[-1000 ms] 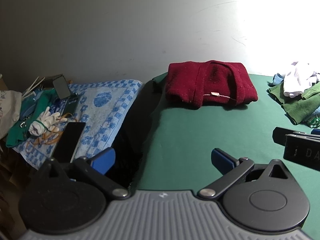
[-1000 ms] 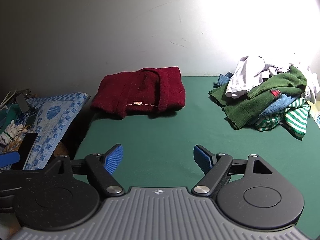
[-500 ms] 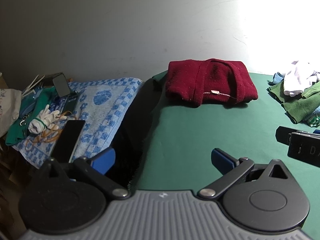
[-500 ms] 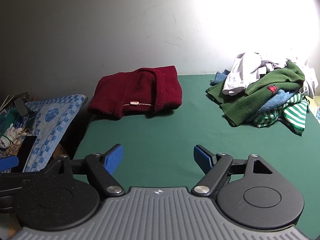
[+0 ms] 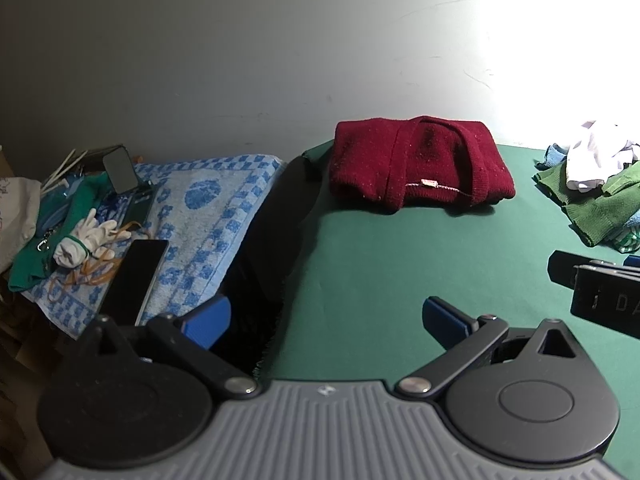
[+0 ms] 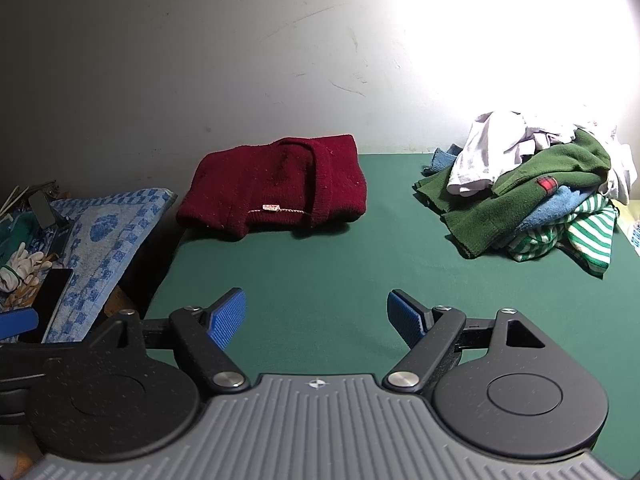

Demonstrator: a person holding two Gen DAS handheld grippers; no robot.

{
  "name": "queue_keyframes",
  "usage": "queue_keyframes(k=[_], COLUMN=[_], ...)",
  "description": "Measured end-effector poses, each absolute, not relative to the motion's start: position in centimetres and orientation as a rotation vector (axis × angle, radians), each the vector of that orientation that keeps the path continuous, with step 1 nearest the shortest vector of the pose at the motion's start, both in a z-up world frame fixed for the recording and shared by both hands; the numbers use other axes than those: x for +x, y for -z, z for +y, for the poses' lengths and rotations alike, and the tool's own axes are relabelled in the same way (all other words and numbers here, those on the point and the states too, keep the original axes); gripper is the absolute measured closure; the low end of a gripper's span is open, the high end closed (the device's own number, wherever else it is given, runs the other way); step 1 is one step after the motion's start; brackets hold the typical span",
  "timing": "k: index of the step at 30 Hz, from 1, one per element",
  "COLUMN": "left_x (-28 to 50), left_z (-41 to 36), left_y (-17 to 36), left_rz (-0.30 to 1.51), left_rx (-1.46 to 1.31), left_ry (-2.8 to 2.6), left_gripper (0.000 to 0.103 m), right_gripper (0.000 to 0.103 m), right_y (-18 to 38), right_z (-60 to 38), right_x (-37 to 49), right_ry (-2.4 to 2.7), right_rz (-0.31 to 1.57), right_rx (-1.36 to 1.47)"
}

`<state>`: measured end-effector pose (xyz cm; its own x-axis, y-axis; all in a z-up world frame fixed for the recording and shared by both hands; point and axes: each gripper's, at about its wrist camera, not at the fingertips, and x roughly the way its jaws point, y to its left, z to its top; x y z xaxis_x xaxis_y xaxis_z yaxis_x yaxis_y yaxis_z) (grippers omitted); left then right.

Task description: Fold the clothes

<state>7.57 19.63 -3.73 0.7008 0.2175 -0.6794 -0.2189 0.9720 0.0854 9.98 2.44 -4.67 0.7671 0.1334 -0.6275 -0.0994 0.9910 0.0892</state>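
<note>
On green table [image 6: 320,264]: folded red sweater [image 6: 276,186]; left gripper [image 5: 326,322], right gripper [image 6: 316,314] wide apart, empty.

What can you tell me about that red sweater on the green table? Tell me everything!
The red sweater is dark red and looks like fuzzy knitted wool, speckled with pale lint. It is folded into a neat, thick bundle, with a raised band running down its middle. A small pale label and a thin light stitched line show along its front edge. It lies flat on the green table, at the back near the wall, on the left end. Nothing touches it; both claws are empty.
</note>
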Motion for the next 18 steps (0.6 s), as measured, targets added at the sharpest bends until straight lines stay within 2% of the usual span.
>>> queue_keyframes(k=[18], left_x=[7.59], left_z=[19.67], left_y=[3.65], left_rz=[0.745], left_rx=[0.005], left_ry=[-0.247], left_gripper=[0.001], right_gripper=[0.022], right_y=[4.77], right_z=[2.55], right_x=[9.95], right_ry=[-0.127], right_rz=[0.676], right_rx=[0.042])
